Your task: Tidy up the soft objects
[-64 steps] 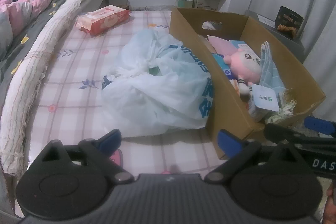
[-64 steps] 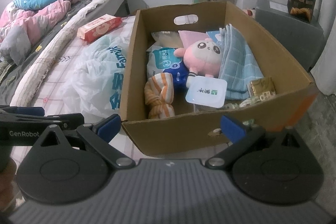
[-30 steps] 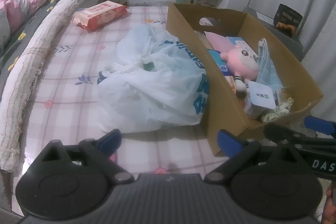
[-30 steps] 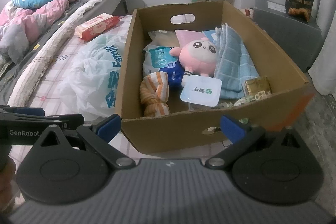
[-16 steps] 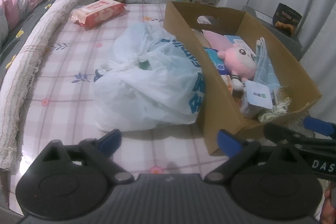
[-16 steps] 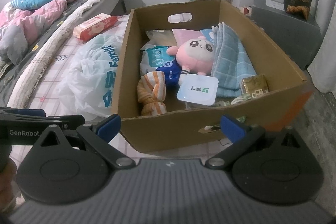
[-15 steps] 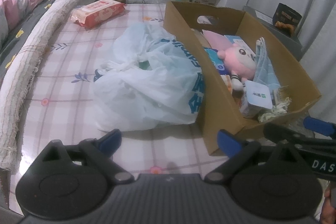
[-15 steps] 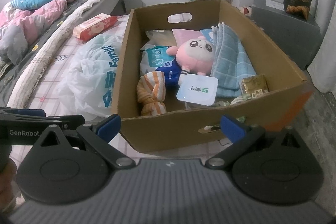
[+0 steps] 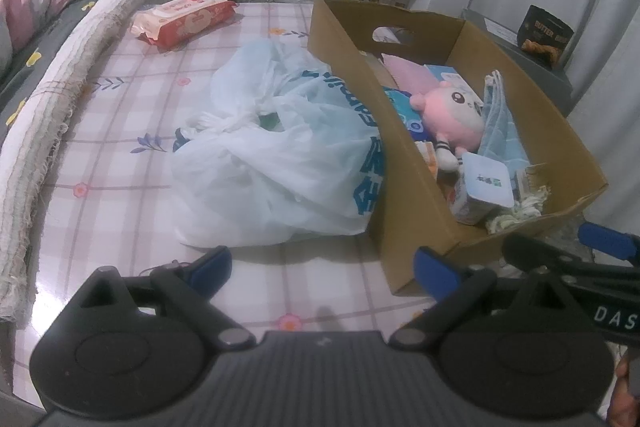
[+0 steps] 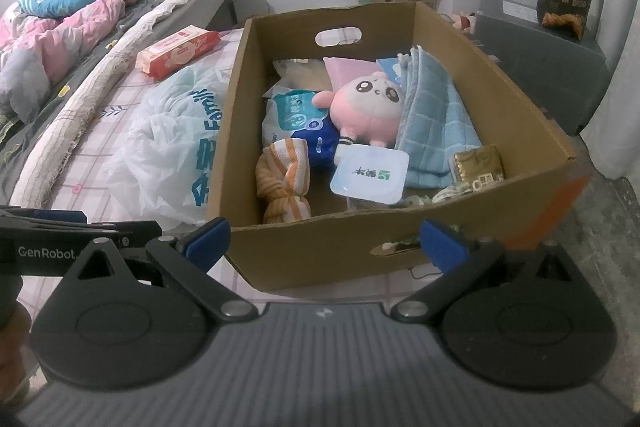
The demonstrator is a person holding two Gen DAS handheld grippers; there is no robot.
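Pink-checked mat (image 9: 120, 163) carries everything under inspection. Far left, a wet-wipe pack (image 9: 184, 19) lies near the bedding edge, well apart from the rest. Next, a knotted white plastic bag (image 9: 280, 155) slumps against the left wall of the cardboard box (image 10: 320, 255); I judge it light, slippery and shapeless, best taken at its knot (image 9: 218, 123).

My left gripper (image 9: 322, 267) hangs low before the bag, blue pads spread wide, holding nothing. My right gripper (image 10: 324, 241) faces the box's near wall, its pads equally parted and empty.

Inside the box, left to right: an orange-striped cloth bundle (image 10: 284, 179), a pink plush toy (image 10: 368, 107) resting on blue packets, a lidded white tub (image 10: 370, 173) touching the plush's feet, and a folded blue towel (image 10: 434, 119) leaning on the right side.

Plush and cloth should compress readily and weigh little; I would pinch the plush across its body, the bundle at its knot. The towel may unfold if lifted by one layer.
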